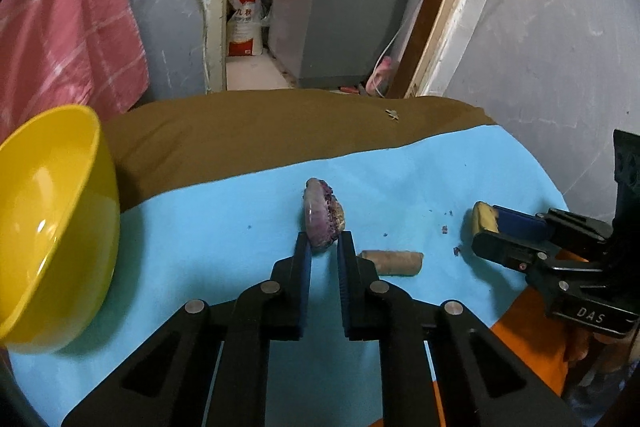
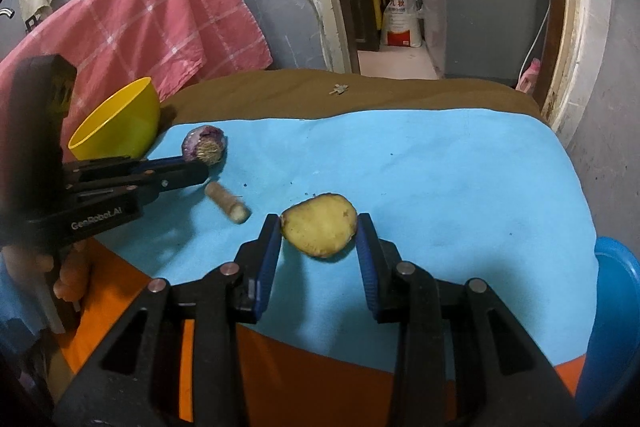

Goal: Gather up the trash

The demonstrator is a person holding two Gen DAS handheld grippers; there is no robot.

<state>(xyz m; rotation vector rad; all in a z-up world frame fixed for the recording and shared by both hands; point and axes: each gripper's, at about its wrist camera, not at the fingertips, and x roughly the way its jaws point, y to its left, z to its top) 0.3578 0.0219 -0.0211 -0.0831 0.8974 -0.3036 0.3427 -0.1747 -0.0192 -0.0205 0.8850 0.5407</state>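
Two grippers low over blue cloth (image 2: 440, 167), both reaching forward along it. Left gripper (image 1: 324, 247) level, jaws narrowly spread, tips flanking near end of purple onion scrap (image 1: 323, 213); contact unclear, not clearly pinched. Right gripper (image 2: 320, 227) angled slightly down, jaws spread wide either side of potato half (image 2: 320, 225), left pad touching or almost, right pad just beside. Tan root piece (image 1: 394, 262) flat on cloth between the two grippers, just right of left gripper's fingers. Yellow bowl (image 1: 60, 227) at cloth's left edge, tilted, well left of onion scrap. Brown cloth (image 1: 260, 131) beyond, open room behind scraps. Orange surface (image 2: 288, 367) showing at near edge. Blue basin rim (image 2: 616, 287) at far right.
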